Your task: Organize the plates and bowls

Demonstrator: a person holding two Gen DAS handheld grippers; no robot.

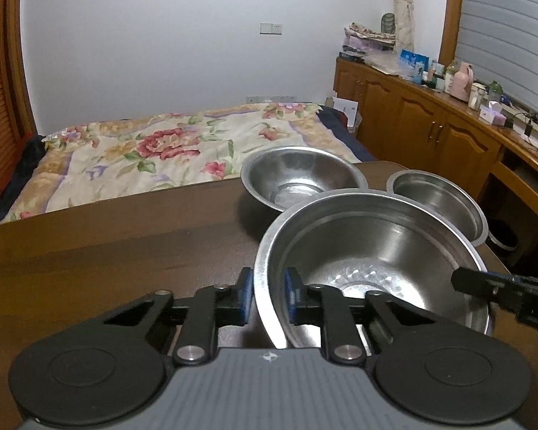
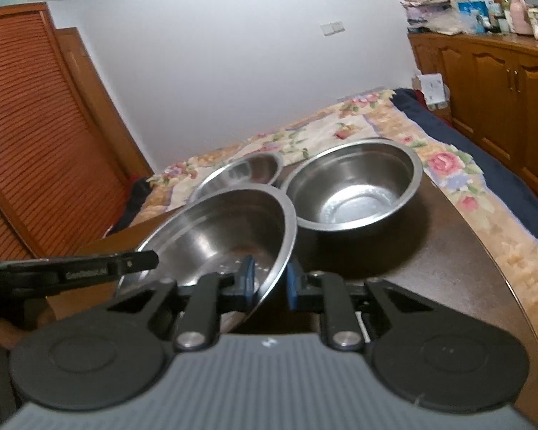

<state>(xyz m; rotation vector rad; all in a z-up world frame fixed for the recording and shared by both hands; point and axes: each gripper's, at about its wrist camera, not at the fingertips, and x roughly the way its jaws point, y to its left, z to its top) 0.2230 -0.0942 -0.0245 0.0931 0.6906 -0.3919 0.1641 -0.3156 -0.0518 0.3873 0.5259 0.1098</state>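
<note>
Both tongs are pinching the rim of the big steel bowl (image 1: 373,251), which is sitting nearest on the wooden desk (image 1: 107,243), w/ two more steel bowls just behind it: a shallow flared bowl (image 1: 301,175) toward the bed (image 1: 161,150) and a straight-walled deep bowl (image 1: 437,200) close beside it. The left tongs (image 1: 267,295) are closing on the near-left rim, one blue pad outside the wall and one inside; the right tongs (image 2: 269,281) are gripping the opposite rim the same way, and in the right wrist view the big bowl is looking tilted, so it is probably starting to lift. Next step is likely nesting it w/ the others, or making it the base for them. Risks from here: thin polished steel is giving the pads little to bite on, so the rim could be slipping out if the two hands are pulling apart or rising unevenly; a tilt toward one side would be levering the bowl free. The big bowl's far rim appears to be overlapping or nearly touching the other two, so swinging it forward could be knocking them, and both are sitting near the desk's far edge, toward the bed.
</note>
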